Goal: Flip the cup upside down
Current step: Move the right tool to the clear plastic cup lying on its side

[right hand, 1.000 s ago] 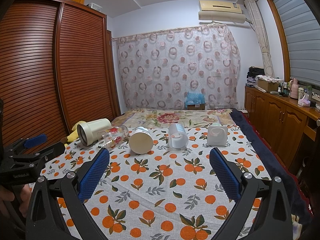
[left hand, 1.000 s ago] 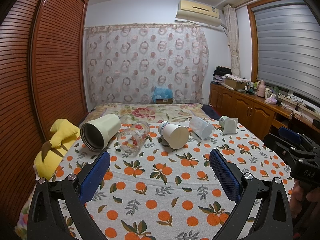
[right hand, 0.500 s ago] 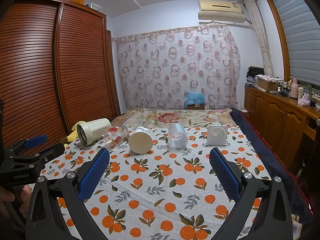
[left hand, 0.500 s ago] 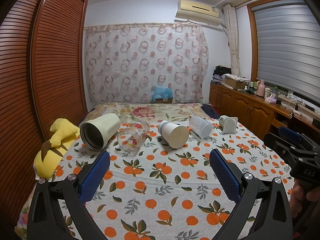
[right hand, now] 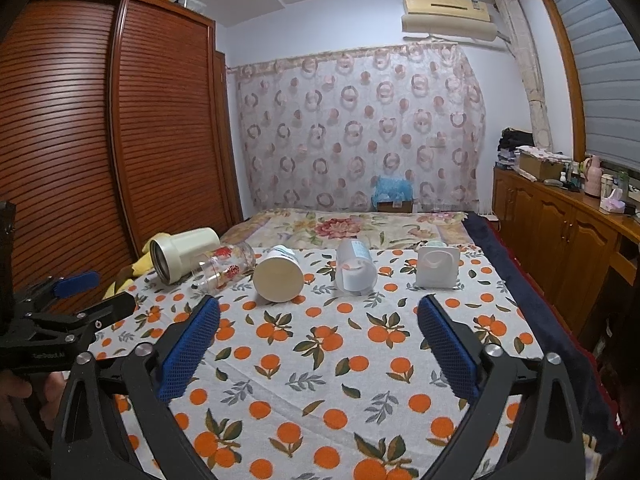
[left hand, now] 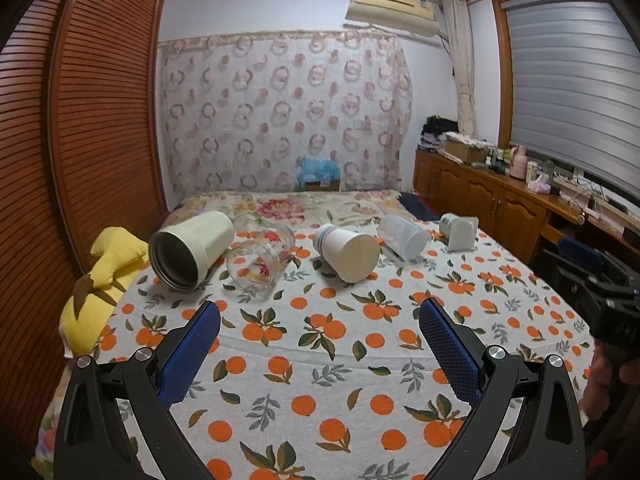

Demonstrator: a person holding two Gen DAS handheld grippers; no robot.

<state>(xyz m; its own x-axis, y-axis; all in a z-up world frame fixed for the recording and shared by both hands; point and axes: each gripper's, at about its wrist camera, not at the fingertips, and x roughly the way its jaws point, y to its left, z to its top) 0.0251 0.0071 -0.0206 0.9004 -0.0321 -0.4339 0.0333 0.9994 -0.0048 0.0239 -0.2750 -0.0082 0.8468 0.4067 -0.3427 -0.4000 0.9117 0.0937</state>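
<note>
Orange-print bedspread [left hand: 320,360] over bed. Yellow plush toy [left hand: 108,280] at bed's left edge, beside louvred wardrobe [left hand: 80,140]. Patterned curtain [left hand: 280,112] behind; air conditioner [left hand: 390,2] above.

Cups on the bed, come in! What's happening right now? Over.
Left gripper open, right gripper open, both holding nothing. Five cups lie on their sides in a row on the orange-print cloth, none flipped. Nothing between grippers and cups.
</note>
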